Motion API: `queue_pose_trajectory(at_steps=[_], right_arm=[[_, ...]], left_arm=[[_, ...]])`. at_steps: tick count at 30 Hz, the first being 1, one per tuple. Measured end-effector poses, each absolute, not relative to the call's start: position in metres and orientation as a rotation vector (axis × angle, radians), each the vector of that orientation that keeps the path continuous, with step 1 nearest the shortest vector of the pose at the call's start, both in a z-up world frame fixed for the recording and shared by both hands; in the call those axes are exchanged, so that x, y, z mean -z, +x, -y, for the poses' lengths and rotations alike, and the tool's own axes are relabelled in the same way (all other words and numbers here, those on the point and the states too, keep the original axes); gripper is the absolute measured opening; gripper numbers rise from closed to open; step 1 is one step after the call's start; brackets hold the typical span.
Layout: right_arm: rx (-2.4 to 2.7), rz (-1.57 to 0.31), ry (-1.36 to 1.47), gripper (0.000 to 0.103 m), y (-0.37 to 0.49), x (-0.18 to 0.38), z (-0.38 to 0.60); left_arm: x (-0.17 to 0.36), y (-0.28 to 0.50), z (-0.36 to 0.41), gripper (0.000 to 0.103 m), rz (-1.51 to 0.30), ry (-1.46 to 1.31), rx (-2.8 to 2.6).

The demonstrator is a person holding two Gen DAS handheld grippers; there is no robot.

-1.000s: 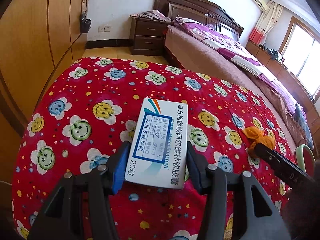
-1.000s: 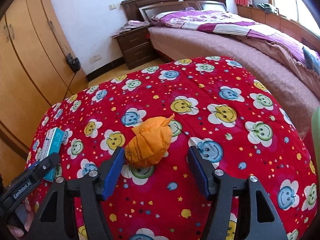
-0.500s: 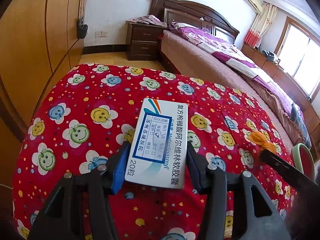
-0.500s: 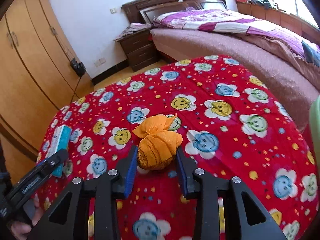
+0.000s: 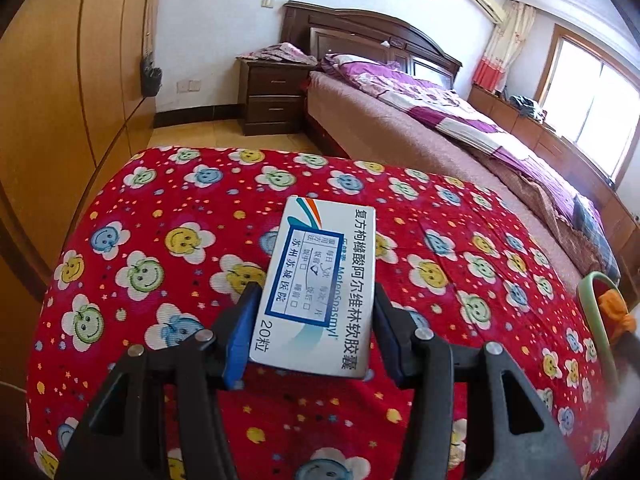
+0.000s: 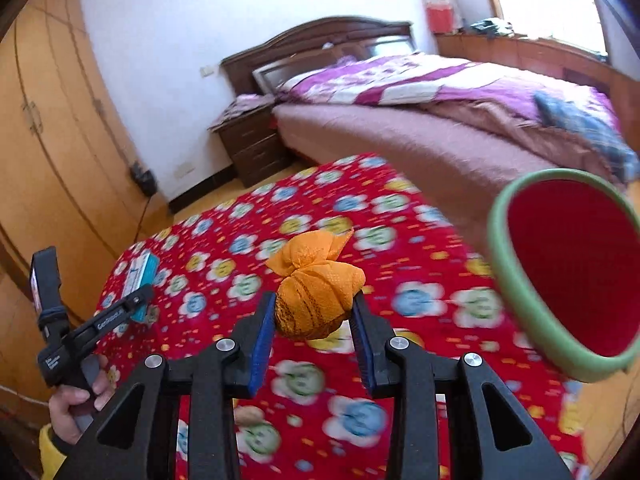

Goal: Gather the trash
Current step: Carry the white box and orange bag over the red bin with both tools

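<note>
The left gripper (image 5: 310, 334) clamps a white medicine box (image 5: 320, 284) with blue Chinese print, centre frame above the red smiley-flower cloth (image 5: 160, 208). The right gripper (image 6: 314, 334) pinches a knotted orange wad (image 6: 318, 286), with a green-rimmed red bin (image 6: 520, 280) at right.

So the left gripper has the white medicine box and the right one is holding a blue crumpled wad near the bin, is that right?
Not quite: the wad in the right gripper is orange, not blue, as the right wrist view shows. The rest holds: the left gripper grips the white medicine box, and the bin is close by.
</note>
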State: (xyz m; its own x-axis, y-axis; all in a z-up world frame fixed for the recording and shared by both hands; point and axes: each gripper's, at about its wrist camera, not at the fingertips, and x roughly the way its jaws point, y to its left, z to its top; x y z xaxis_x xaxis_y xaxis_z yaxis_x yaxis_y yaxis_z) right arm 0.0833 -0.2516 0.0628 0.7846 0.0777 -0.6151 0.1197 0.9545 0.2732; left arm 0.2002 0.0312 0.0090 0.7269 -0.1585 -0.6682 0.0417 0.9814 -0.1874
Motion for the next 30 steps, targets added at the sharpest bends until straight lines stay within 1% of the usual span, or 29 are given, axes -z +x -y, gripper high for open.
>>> queue_pose_trajectory(at_steps=[5, 17, 25, 30], right_arm=[[0.084, -0.641, 0.341, 0.036, 0.054, -0.073, 0.281], [0.208, -0.602, 0.467, 0.037, 0.006, -0.070, 0.348], [0.274, -0.576, 0.533, 0.037, -0.014, -0.061, 0.389], [0.362, -0.570, 0.512, 0.037, -0.020, -0.048, 0.408]], left_arm=[[-0.023, 0.192, -0.013, 0.054, -0.746, -0.155, 0.177], [-0.064, 0.148, 0.048, 0.054, -0.746, -0.114, 0.345], [-0.075, 0.124, 0.111, 0.054, -0.759, -0.099, 0.455], [-0.081, 0.118, 0.159, 0.054, -0.756, -0.054, 0.517]])
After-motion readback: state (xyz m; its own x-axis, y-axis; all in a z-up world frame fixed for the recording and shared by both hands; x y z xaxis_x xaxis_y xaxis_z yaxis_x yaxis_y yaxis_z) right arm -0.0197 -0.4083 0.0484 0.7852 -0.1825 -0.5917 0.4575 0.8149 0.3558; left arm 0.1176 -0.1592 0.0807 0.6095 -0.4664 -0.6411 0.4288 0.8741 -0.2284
